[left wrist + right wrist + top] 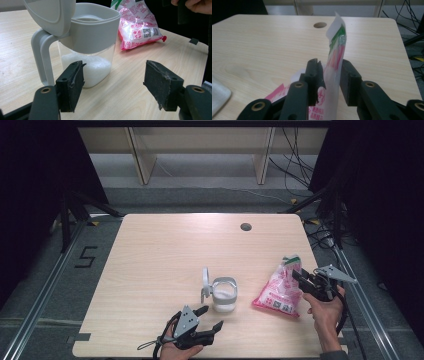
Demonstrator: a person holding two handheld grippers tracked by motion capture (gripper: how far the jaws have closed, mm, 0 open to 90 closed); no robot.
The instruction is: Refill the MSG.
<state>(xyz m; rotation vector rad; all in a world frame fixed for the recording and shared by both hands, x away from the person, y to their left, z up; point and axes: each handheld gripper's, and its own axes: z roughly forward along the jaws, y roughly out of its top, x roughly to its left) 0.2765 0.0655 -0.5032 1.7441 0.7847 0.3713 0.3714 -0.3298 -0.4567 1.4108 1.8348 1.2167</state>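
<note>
Looking down from the high view: finds a pale wooden counter (165, 250) with a round hole (245, 226) near its far edge. Shows a clear container (223, 295) with a grey collar standing upright near the front middle, its lid (205, 279) flipped up on the left side. Places the left gripper (212, 316) just in front of the container, fingers spread and apart from it. Puts a pink and white bag (277, 292) well to the right of the container, lying tilted, its top end raised between the fingers of the right gripper (296, 273).

Looking along the left gripper (113, 82): shows both black fingers (72, 85) wide apart, nothing between them. Sets the container (95, 37) just beyond the left finger, white grains (97, 67) filling its lower part, handle (41, 55) at the left, lid (50, 12) hinged open above. Shows the bag (140, 27) farther off on the counter (130, 95).

Looking along the right gripper (332, 82): shows the bag's (334, 62) flattened top standing upright between the fingers (314, 75). Leaves the fingers parted, the left one at the film, the right one with a gap beside it, so not clamped. Shows the counter (262, 45) and hole (320, 24) beyond.
</note>
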